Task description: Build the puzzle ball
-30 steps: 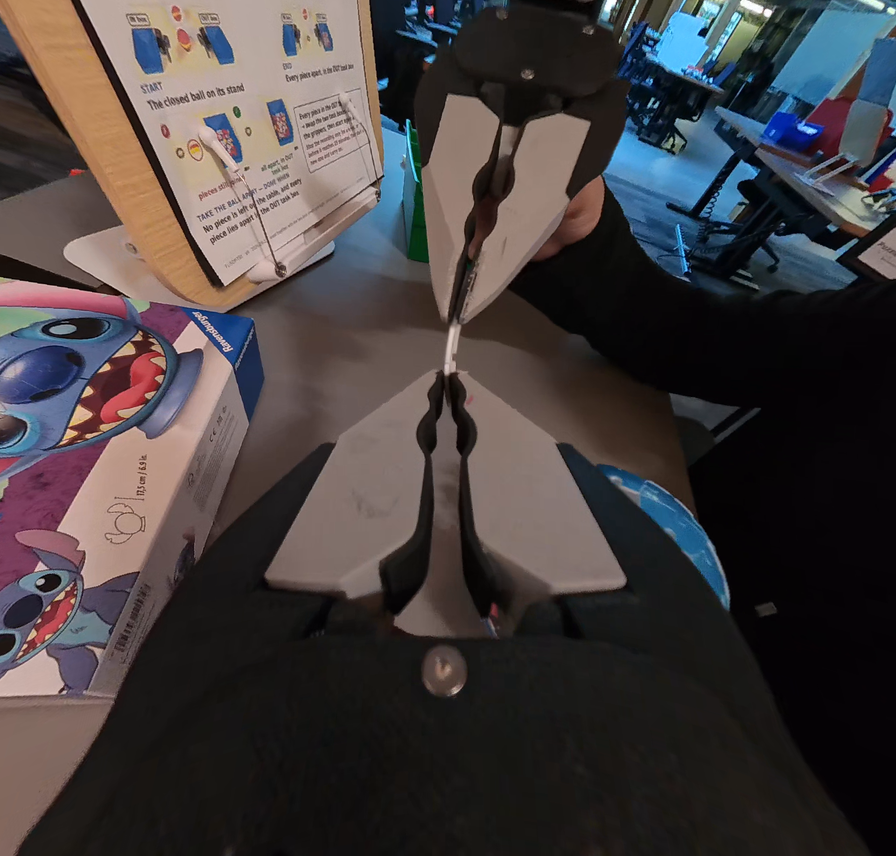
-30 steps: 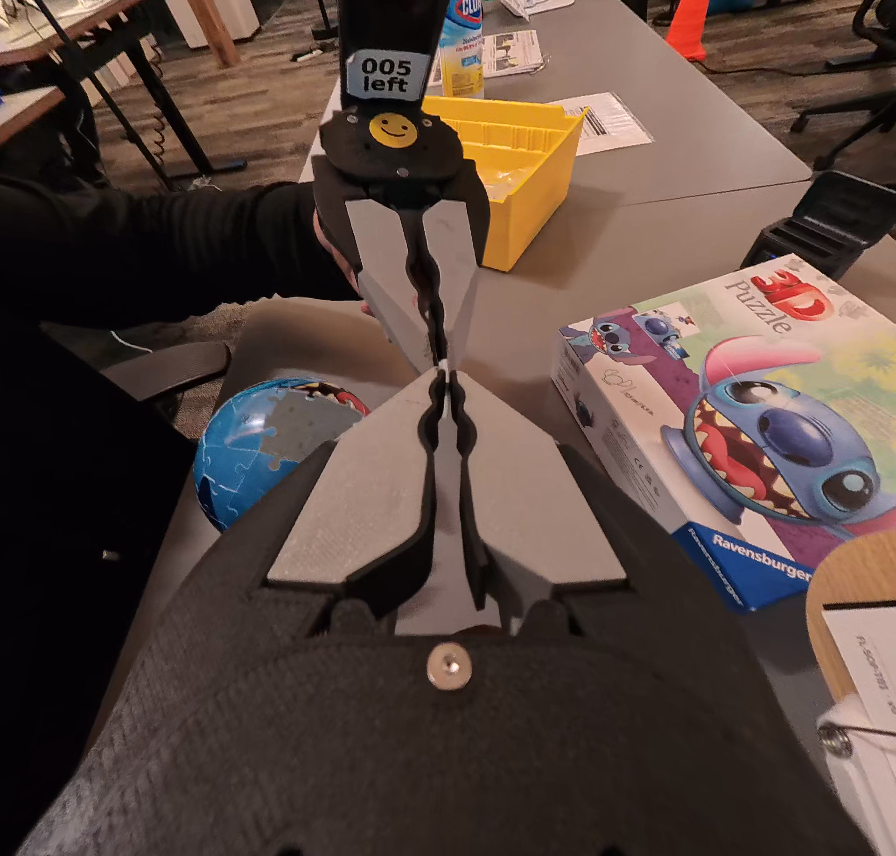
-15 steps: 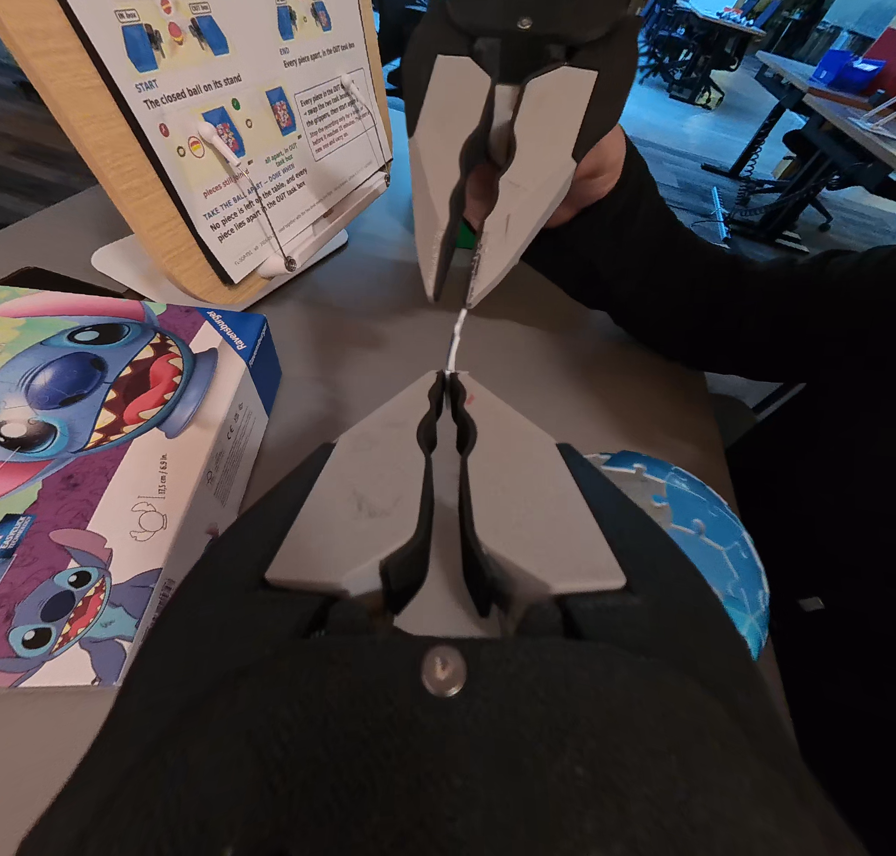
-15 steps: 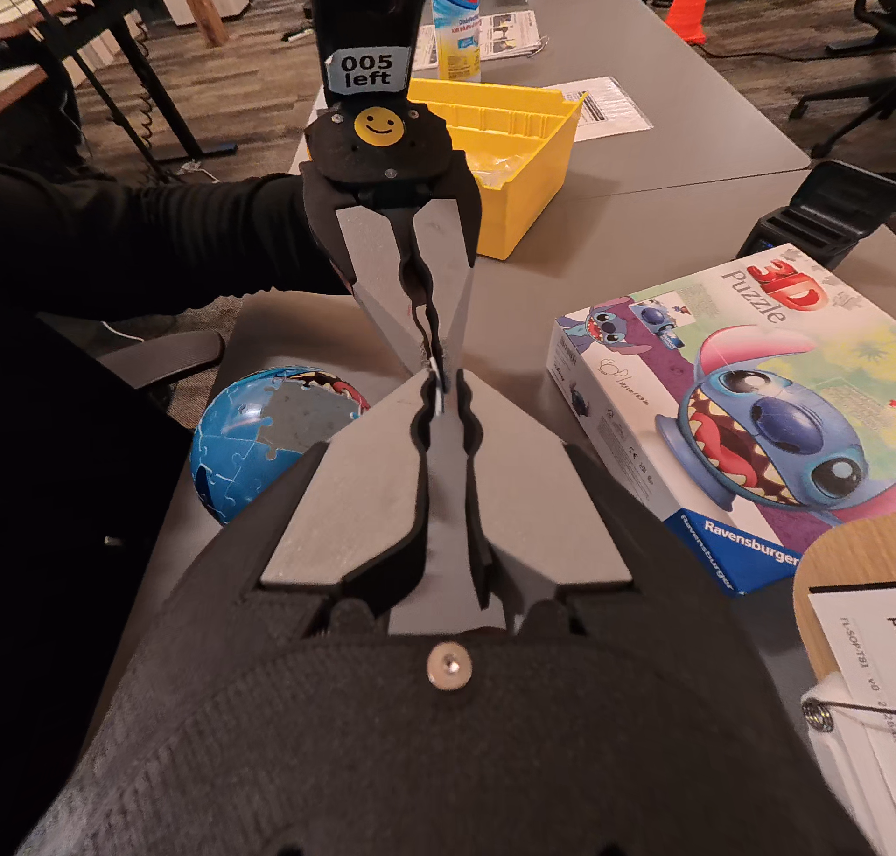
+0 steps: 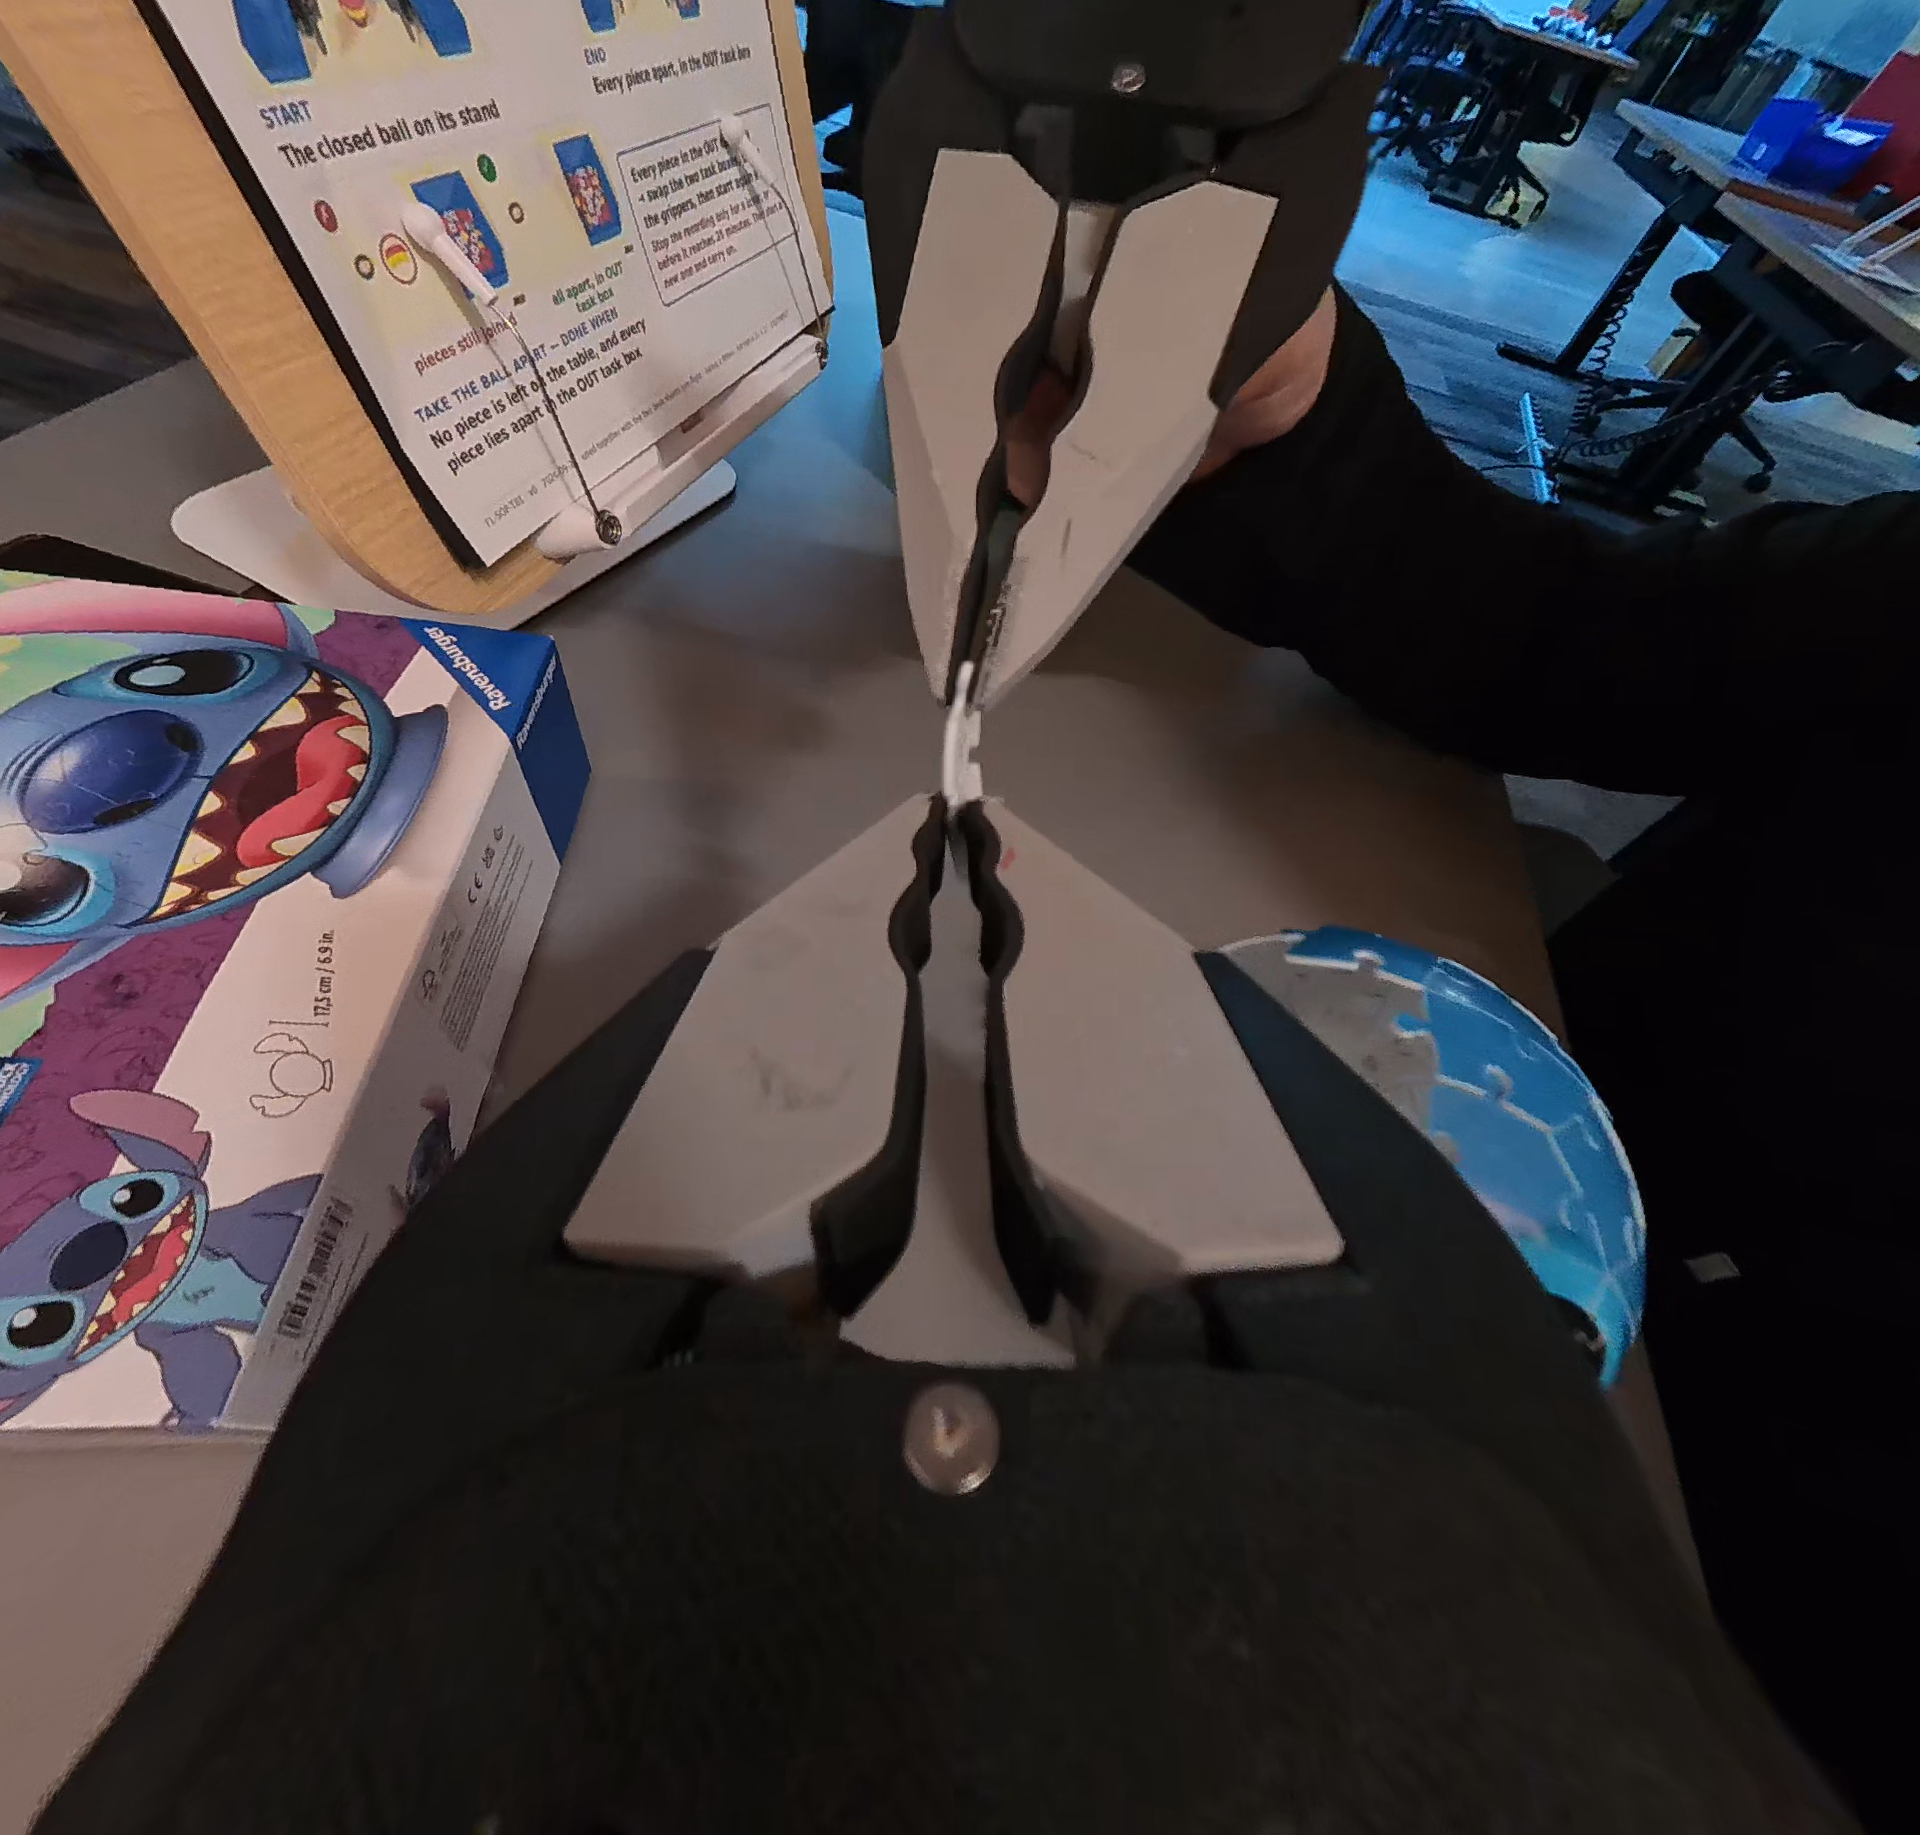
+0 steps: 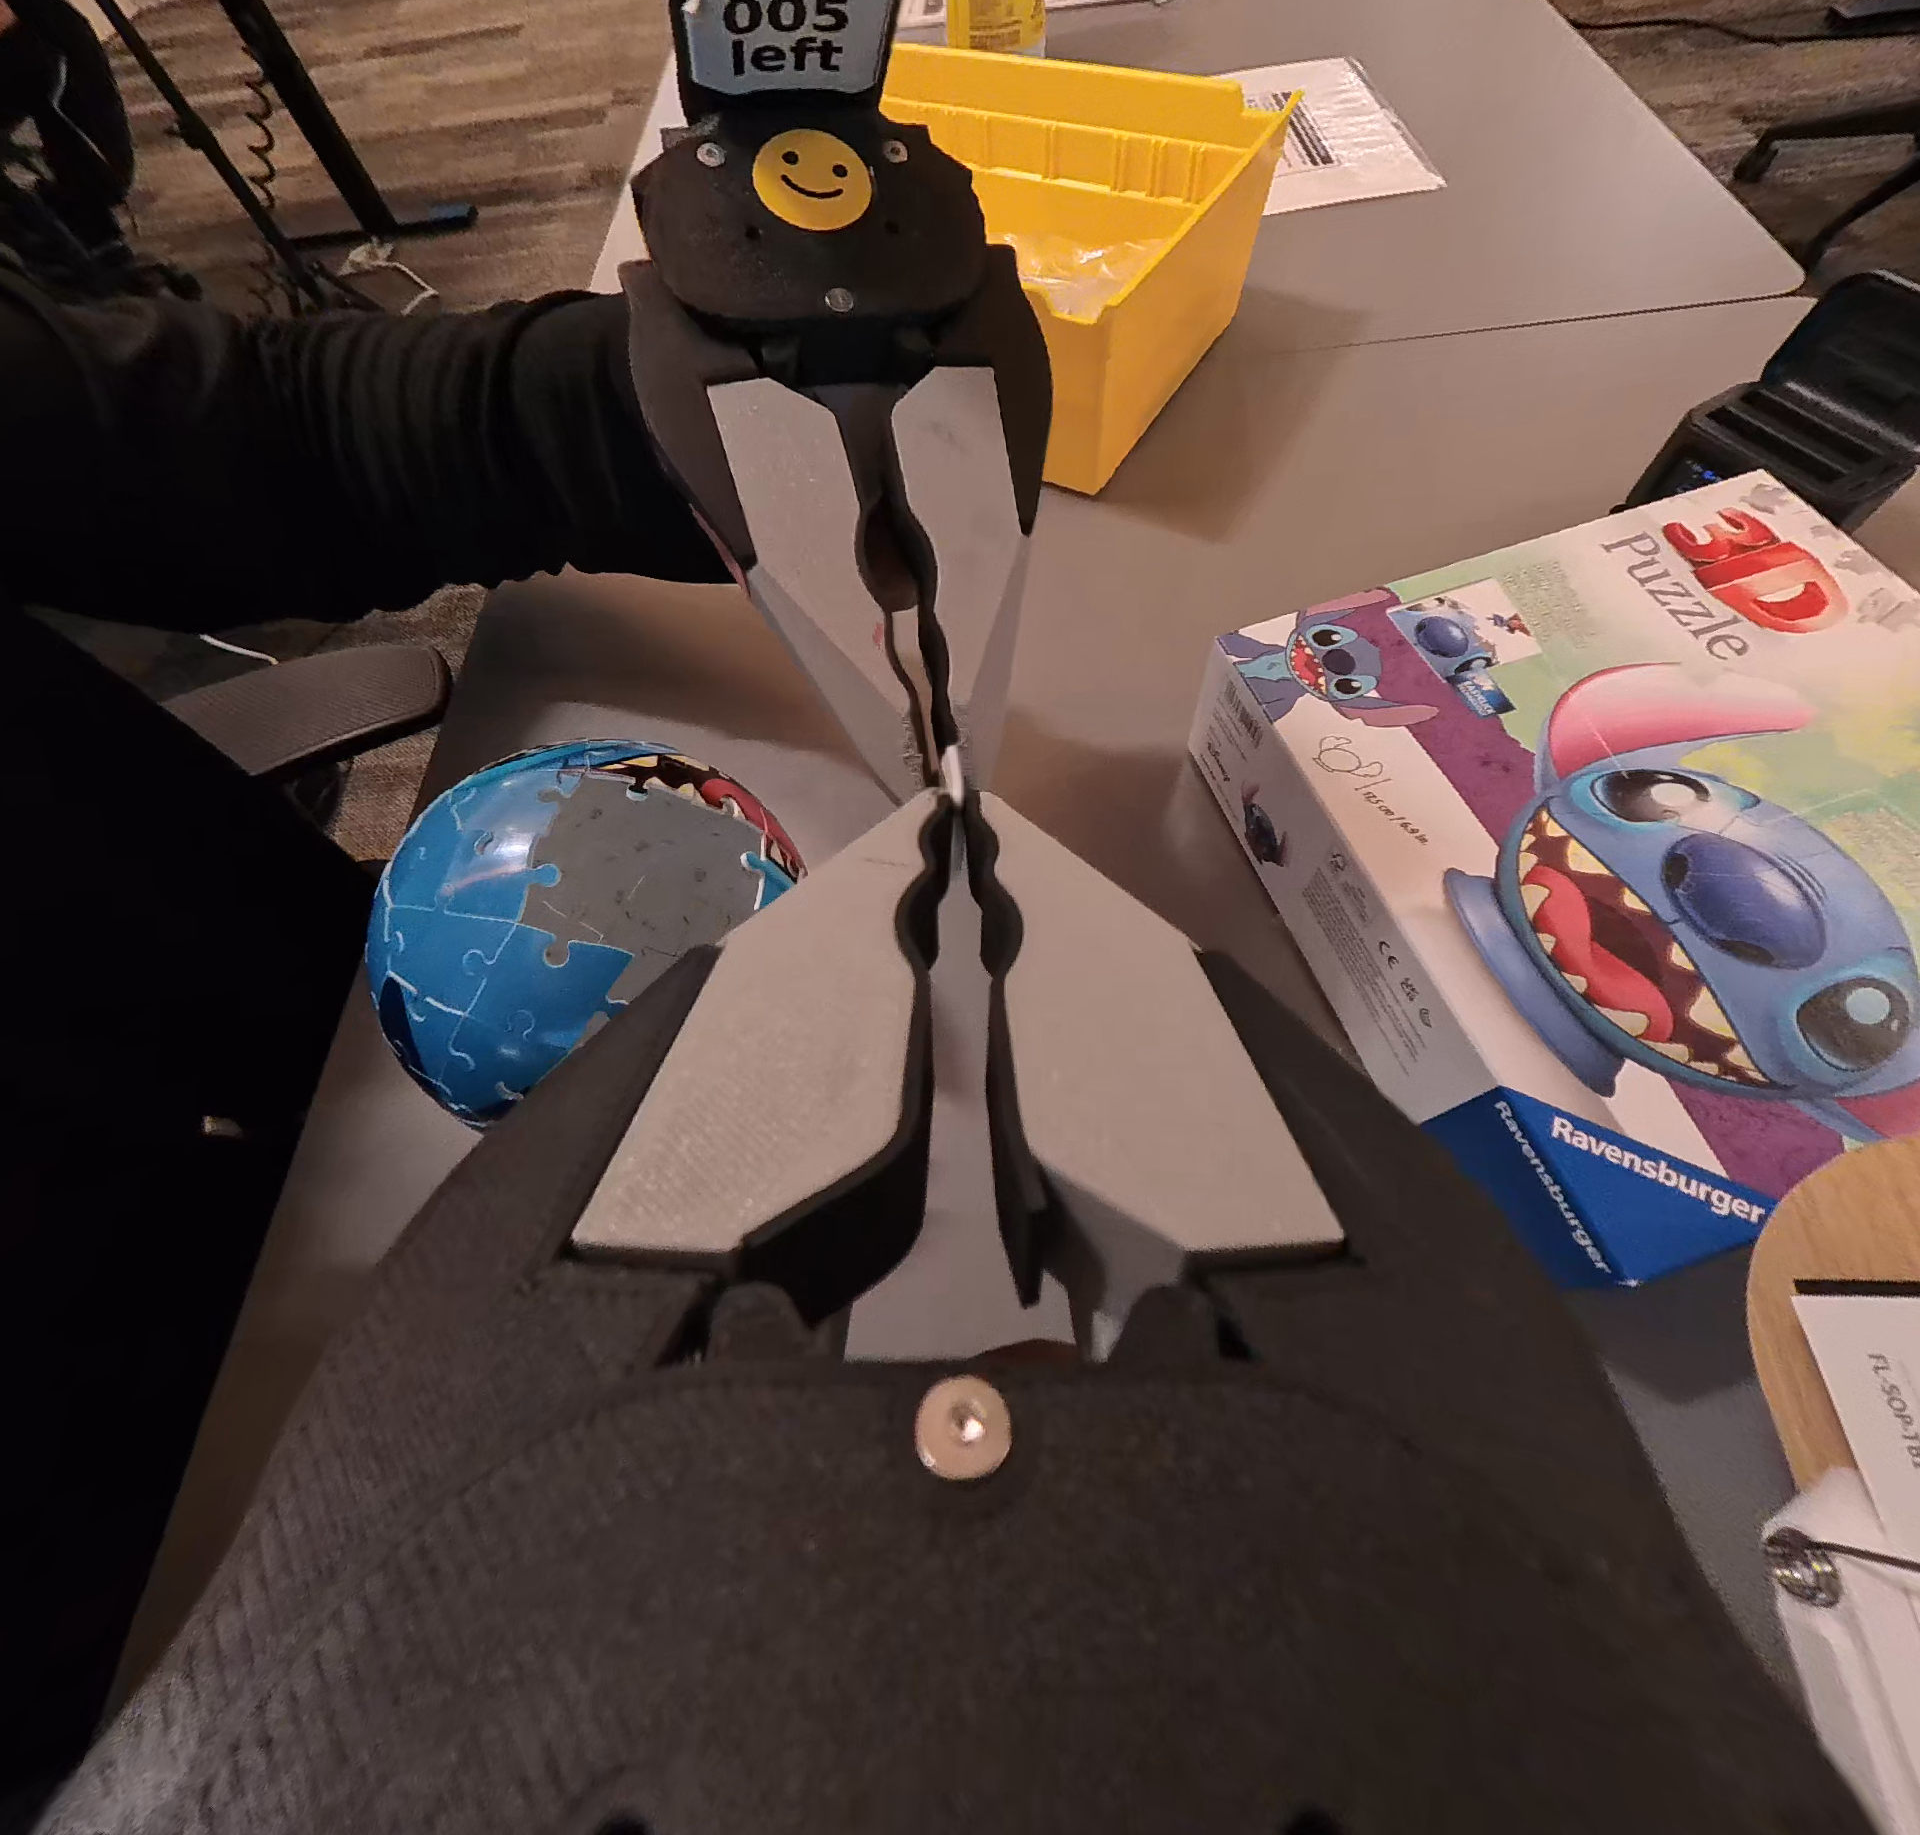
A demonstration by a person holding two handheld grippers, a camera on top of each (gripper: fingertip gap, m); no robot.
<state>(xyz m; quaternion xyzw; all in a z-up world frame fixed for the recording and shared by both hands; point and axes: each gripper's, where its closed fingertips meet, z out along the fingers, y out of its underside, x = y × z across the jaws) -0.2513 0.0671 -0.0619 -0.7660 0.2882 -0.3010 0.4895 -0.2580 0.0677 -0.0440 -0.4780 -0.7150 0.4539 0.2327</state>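
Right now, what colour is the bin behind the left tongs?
Yellow bin, clearest in the right wrist view.

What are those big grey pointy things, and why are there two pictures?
They are grabbing tools, like big tweezers. A person holds one in each hand, and each tool carries a camera looking along its two fingers, so you get two pictures of one moment. In the left camera's picture the left gripper is near and the right gripper faces it. Both are shut on thin white puzzle pieces, tip to tip, above a grey table. On the table sit a half-built blue puzzle ball, the puzzle box, a yellow bin and an instruction board.
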